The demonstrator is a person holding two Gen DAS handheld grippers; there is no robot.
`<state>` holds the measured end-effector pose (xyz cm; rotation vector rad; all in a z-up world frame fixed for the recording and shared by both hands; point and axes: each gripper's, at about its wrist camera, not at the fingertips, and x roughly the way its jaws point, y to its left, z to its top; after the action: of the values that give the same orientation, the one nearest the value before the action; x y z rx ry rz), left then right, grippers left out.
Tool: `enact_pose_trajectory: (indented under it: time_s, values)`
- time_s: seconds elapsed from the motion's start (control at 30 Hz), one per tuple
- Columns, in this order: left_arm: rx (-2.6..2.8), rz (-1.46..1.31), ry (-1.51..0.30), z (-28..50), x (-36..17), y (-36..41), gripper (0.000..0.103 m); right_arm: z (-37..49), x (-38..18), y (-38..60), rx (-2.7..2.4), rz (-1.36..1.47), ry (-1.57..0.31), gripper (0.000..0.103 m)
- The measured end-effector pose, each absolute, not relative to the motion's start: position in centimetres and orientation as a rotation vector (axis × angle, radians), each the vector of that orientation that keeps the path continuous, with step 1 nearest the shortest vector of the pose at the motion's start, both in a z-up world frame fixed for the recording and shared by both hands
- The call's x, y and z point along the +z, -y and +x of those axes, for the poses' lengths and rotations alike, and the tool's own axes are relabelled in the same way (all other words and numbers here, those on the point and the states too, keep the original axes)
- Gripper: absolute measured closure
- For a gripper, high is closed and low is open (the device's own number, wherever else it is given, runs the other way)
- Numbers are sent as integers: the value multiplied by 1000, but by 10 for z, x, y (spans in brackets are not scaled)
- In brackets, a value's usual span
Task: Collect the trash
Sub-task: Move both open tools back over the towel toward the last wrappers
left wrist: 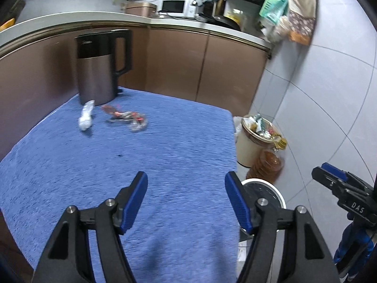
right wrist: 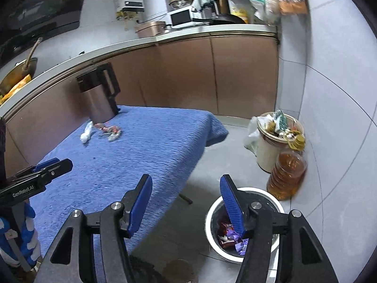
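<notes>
Left gripper [left wrist: 186,184] is held spread and empty over the blue-clothed bench [left wrist: 165,155]. Right gripper [right wrist: 186,186] is also spread, nothing pinched, positioned above the white bin [right wrist: 212,214] on the floor, wrappers seen inside. Left on the bench near the kettle [left wrist: 99,70]: a white wad [left wrist: 86,116] and a red wrapper [left wrist: 127,118], just beside each other.
</notes>
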<state>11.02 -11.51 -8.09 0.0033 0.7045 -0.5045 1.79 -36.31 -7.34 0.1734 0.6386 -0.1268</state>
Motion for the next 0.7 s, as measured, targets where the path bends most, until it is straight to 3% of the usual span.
enact_pose_trajectory:
  time_s: [0.7]
  values:
    - [-396, -92, -606, 115, -78, 19, 36, 49, -46, 282, -42, 24, -659, 36]
